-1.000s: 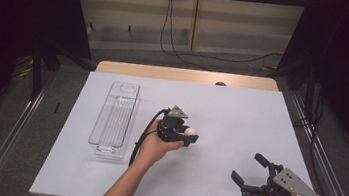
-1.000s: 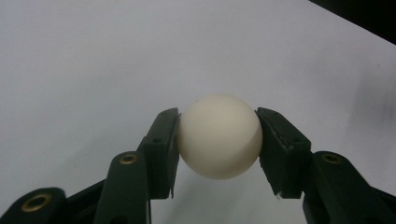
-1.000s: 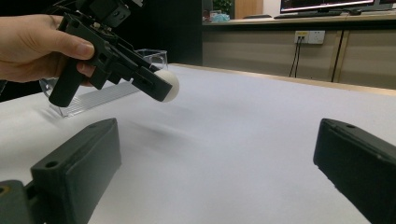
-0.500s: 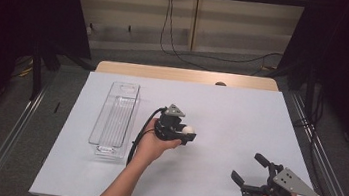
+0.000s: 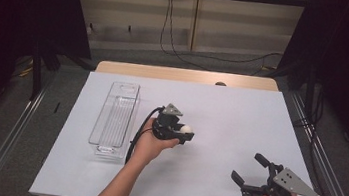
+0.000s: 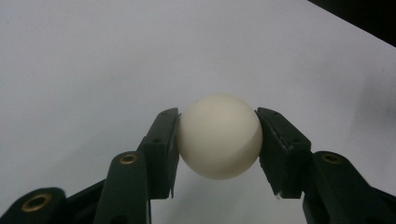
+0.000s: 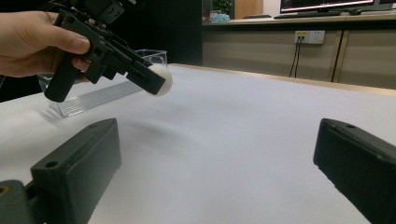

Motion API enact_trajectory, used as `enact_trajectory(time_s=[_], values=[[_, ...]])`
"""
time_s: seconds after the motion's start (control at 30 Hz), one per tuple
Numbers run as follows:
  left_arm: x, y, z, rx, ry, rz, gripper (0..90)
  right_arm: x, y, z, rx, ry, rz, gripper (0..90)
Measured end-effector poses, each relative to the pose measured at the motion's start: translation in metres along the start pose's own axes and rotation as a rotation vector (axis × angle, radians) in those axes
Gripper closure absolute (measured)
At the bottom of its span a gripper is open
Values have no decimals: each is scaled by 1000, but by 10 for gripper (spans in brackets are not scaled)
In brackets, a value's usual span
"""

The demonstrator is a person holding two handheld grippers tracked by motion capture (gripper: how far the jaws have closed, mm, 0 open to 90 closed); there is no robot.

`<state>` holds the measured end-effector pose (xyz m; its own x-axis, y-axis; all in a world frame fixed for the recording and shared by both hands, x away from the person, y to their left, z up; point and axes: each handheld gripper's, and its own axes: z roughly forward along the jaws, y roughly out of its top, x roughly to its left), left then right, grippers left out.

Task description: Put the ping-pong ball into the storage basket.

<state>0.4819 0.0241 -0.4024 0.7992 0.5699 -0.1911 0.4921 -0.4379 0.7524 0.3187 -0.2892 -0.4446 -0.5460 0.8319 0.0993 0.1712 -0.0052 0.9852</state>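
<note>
The left claw (image 6: 218,140) has the white ball (image 6: 219,136) pinched squarely between its two pads, one on each flank, and the ball hangs clear above the white table (image 6: 84,60), centre of the left gripper view. In the high view the same left claw (image 5: 184,131) sits mid-frame with the ball (image 5: 187,129) poking out at its right tip, pointing away from the clear plastic tray (image 5: 115,119) that lies just to the left of the hand. So the pick looks done: ball up, grip firm. What seems left, judging by the layout, is the carry across and the drop into that tray, which looks empty through its ribbed floor.

Lower right of the high view, the right claw (image 5: 249,171) stands wide open with nothing between its jaws, parked low near the table's front edge. Its own camera looks across to the ball (image 7: 159,80) and the tray (image 7: 93,95) behind it.

Hard to read: the tray's far end is cut off behind the left hand (image 7: 35,42) in the right gripper view, and how high the ball hangs above the table cannot be told.
</note>
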Motion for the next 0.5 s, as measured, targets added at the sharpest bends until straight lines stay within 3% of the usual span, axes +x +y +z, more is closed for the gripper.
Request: enact_trajectory(time_s=[0.5], values=[[5, -1, -6, 5, 15, -5, 512, 0, 0, 0, 0, 3, -1, 4]])
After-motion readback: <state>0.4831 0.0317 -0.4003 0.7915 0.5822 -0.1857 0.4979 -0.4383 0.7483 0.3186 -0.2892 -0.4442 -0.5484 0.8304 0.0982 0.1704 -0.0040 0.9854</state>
